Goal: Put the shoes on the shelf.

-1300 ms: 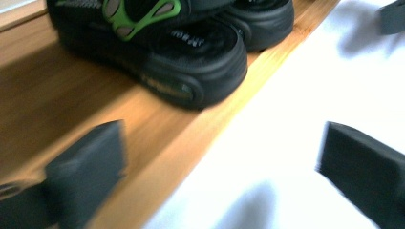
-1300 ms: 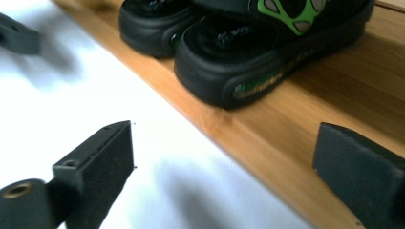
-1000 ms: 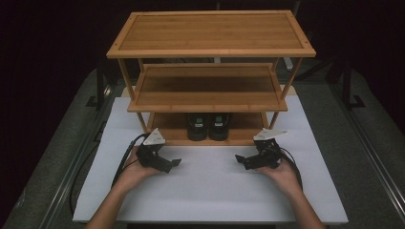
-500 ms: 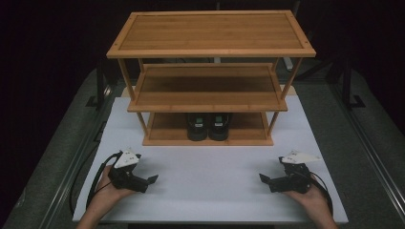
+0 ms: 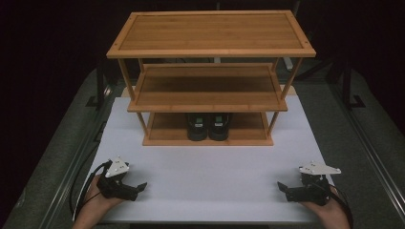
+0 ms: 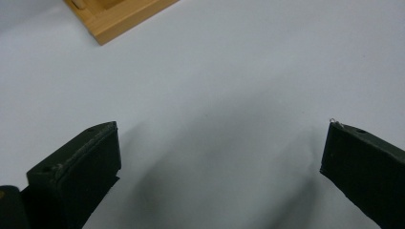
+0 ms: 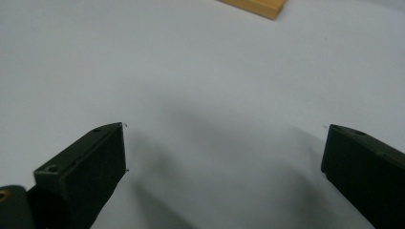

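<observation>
**A:** From the high view, where is everything against the bamboo shoe rack (image 5: pixel 210 90)?

**B:** The rack stands at the far middle of the white table top (image 5: pixel 210 171), three shelves high. A pair of black shoes (image 5: pixel 208 127) sits side by side on its bottom shelf, toes toward the person, about centred between the rack's front posts. The left gripper (image 5: pixel 137 189) lies well in front of the rack's left front corner, near the table's near edge, held by the person's left hand (image 5: pixel 95 202). The right gripper (image 5: pixel 282 189) lies well in front of the rack's right front corner, in the right hand (image 5: pixel 327 212). Both point inward, toward each other, and both are well apart from the rack and the shoes.

**A:** And their jaws?

**B:** Small in that view, but they look spread, with nothing between them.

**A:** The left gripper view?

**B:** The left gripper (image 6: pixel 222 152) has its two black jaws wide apart over bare white surface, holding nothing. A corner of the rack's bottom frame (image 6: pixel 119 16) shows at the upper left, well beyond the jaws.

**A:** The right gripper view?

**B:** Much the same: the right gripper (image 7: pixel 224 152) is spread wide and empty above the white top, with a small bit of the rack's wooden edge (image 7: pixel 258 6) at the top, far from the jaws.
</observation>
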